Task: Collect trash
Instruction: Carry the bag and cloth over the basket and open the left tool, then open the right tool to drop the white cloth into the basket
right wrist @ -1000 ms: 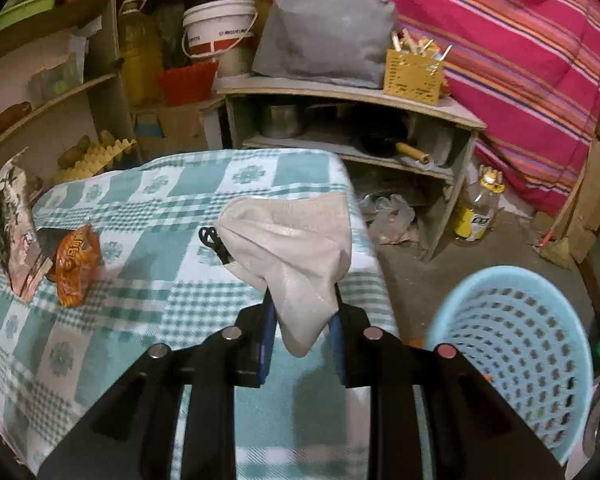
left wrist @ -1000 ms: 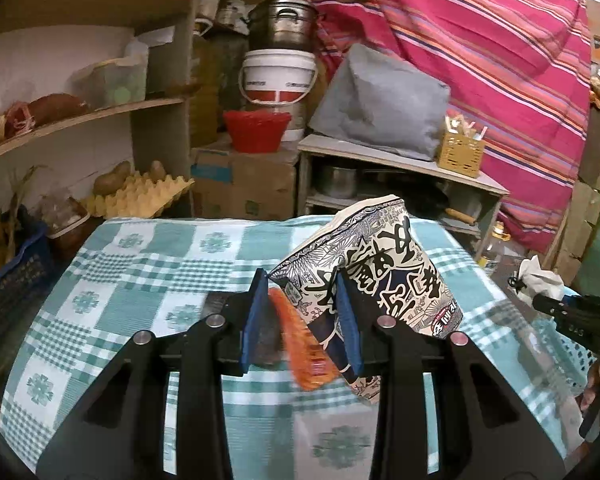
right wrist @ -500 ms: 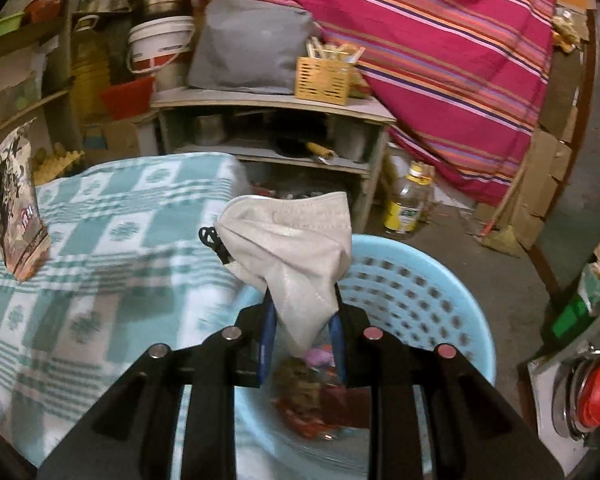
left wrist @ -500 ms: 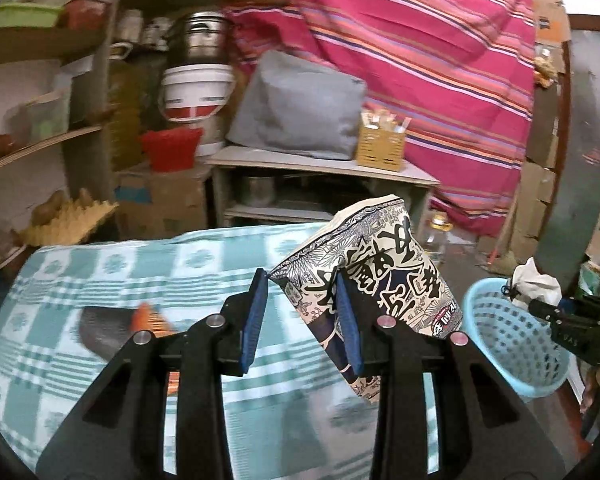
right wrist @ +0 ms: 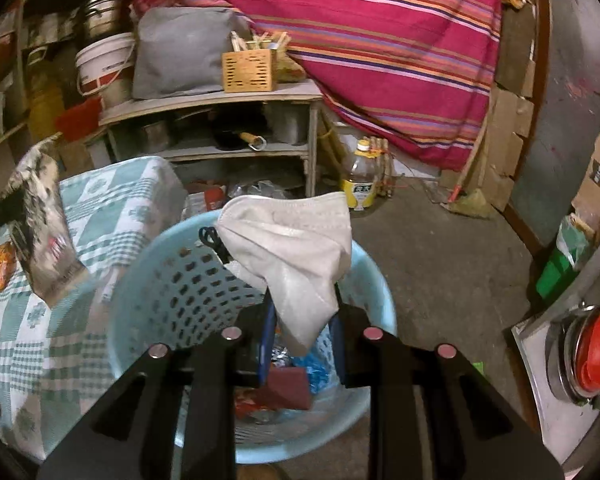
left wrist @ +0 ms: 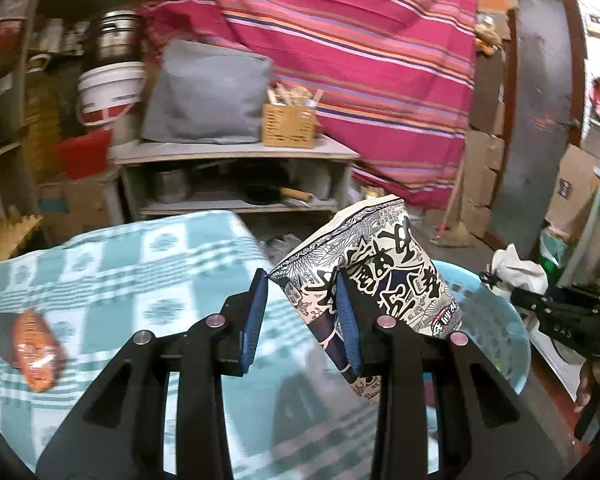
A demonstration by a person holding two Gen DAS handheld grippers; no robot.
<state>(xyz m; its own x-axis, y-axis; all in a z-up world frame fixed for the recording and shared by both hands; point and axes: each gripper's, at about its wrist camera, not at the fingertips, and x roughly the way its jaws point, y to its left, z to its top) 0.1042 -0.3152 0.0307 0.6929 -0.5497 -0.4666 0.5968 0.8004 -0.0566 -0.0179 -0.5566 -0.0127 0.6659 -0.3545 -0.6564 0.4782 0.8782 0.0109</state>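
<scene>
Right tool [right wrist: 302, 338] pinches mask [right wrist: 296, 252] over basket [right wrist: 140, 280]; left tool [left wrist: 302, 320] pinches wrapper [left wrist: 364, 272].

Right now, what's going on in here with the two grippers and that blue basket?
A person is clearing trash off a table with two handheld grippers. The right gripper holds a used white face mask above the light blue basket, which already contains wrappers. The left gripper grips a black-and-white printed snack bag near the edge of the checkered tablecloth, beside the basket. An orange wrapper lies on the tablecloth, not yet collected.
</scene>
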